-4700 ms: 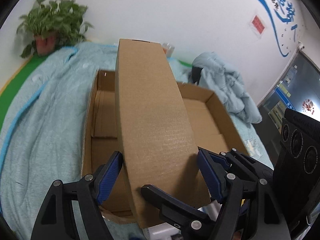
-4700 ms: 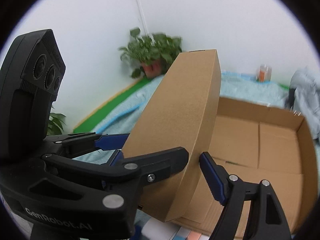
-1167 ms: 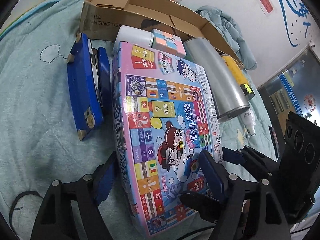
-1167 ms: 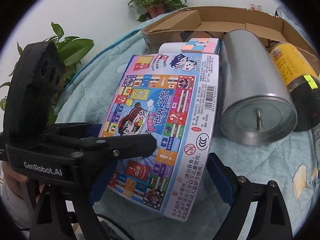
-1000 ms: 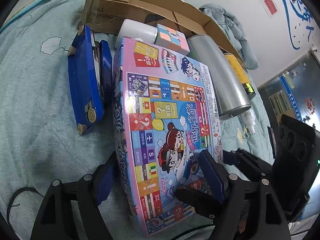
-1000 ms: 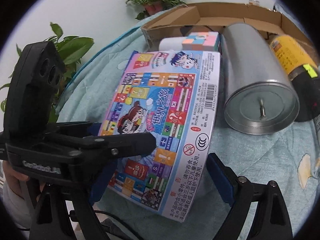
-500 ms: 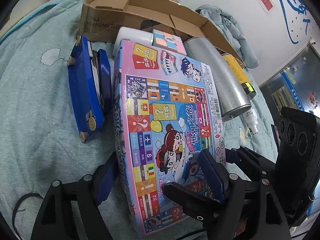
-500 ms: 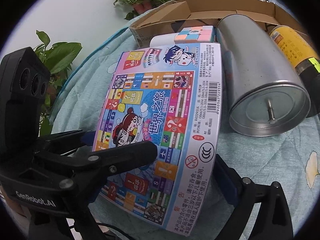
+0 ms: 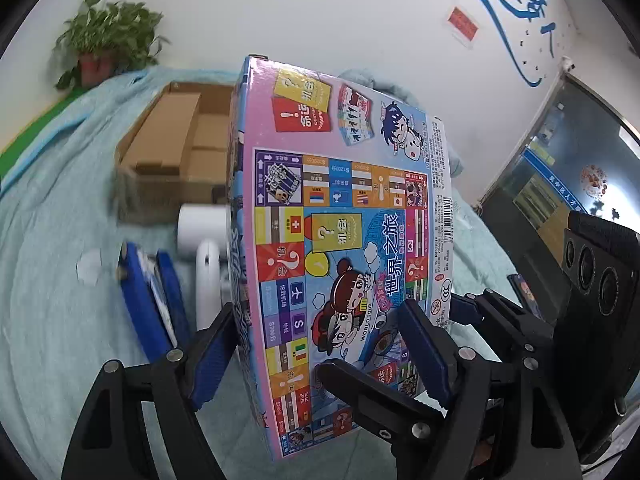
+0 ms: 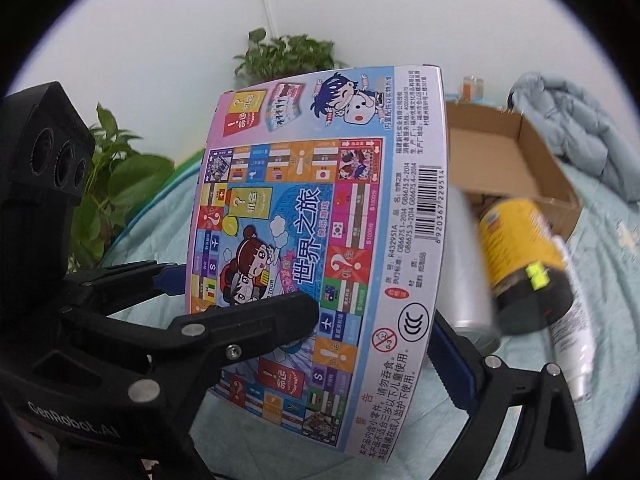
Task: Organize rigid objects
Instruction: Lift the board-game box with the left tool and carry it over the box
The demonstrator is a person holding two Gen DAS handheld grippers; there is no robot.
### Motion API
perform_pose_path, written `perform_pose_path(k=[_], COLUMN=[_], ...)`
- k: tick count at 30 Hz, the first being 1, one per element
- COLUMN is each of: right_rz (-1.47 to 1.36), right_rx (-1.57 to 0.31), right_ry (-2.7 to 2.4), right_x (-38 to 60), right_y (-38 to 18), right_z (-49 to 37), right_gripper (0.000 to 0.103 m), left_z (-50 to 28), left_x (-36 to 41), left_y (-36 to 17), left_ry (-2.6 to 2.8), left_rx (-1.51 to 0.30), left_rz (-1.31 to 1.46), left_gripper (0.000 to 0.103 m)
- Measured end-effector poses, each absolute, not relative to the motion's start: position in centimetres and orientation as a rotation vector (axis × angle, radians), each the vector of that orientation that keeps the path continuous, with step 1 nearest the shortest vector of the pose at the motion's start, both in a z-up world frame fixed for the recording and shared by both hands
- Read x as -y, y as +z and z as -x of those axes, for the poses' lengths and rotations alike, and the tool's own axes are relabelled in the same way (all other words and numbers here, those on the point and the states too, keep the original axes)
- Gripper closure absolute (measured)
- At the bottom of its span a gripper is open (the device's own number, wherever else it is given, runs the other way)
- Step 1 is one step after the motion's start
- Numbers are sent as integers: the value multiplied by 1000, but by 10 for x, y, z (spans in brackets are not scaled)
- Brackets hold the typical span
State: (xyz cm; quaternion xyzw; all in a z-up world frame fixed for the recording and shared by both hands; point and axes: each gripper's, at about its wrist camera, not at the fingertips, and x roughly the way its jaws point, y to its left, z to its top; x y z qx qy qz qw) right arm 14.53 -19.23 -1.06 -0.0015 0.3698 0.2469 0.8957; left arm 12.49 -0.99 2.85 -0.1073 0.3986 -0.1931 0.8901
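Observation:
A pink and blue board game box [image 9: 344, 220] [image 10: 320, 220] hangs tilted above the bed, held by both grippers. My left gripper [image 9: 316, 320] is shut on its near end, one blue pad [image 9: 212, 360] against the left side face and the other pad [image 9: 420, 352] over the printed top. My right gripper [image 10: 372, 316] is shut on the same end, with its left finger [image 10: 248, 328] across the top and its right pad [image 10: 452, 360] at the right edge. An open cardboard box [image 9: 160, 160] [image 10: 532, 168] lies behind on the bed.
On the light blue quilt [image 9: 48, 280] lie a blue case [image 9: 144, 304], a white container [image 9: 200, 232], a silver can [image 10: 468, 280], a yellow-labelled jar [image 10: 520, 248] and a white tube [image 10: 572, 320]. Potted plants [image 9: 104, 44] stand at the wall. A crumpled jacket [image 10: 580, 120] lies at the far right.
The game box has come up off the quilt and tilted upward with both grippers on it. The objects that lay beside it now sit below.

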Motion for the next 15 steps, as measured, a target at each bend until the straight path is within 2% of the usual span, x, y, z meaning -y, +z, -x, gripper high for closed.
perform_pose_path(k=[15], right_rz=[21], right_rx=[-625], right_ry=[429], right_x=[204], right_y=[43], right_z=[-195], right_gripper=[7], left_z=[-192], left_x=[8], left_y=[101], left_ry=[-463], left_rx=[-687], left_rz=[190], left_gripper=[25])
